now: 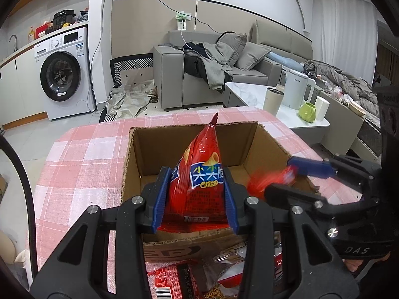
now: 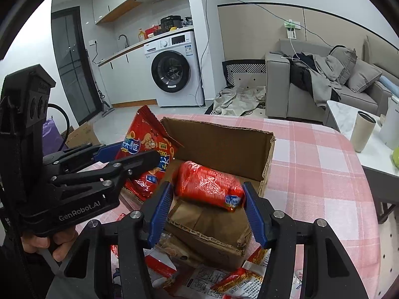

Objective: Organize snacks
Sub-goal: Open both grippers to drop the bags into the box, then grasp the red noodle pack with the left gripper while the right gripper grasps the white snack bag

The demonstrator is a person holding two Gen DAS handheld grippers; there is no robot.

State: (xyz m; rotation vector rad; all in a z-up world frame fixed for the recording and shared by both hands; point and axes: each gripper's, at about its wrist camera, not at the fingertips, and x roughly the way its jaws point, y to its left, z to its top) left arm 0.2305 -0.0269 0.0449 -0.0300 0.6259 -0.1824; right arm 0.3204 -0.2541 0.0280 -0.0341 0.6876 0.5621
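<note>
Left hand-held gripper is clamped on a tall red crisp bag, holding it upright over the open cardboard box that sits on the pink-checked table. To its right, the right hand-held gripper grips a smaller red snack pack crosswise, just above the box's near right corner. Neither snack looks released yet, and the box floor appears bare. More packets lie on the table in front of the box. My worry is crowding: both hand-held grippers hang over one small box, so they could knock together, or a finger could catch the torn corrugated rim and shove the light box along the cloth. The tall bag, puffed and narrow at its top, may topple or lean out over the wall if dropped upright. The small pack is pinched near its ends and could slip. Readable writing: "Crisp" in yellow under white Chinese characters on the bag's blue label, "GenRobot.AI" on the left tool's body, "DAS" on the right one's.
</note>
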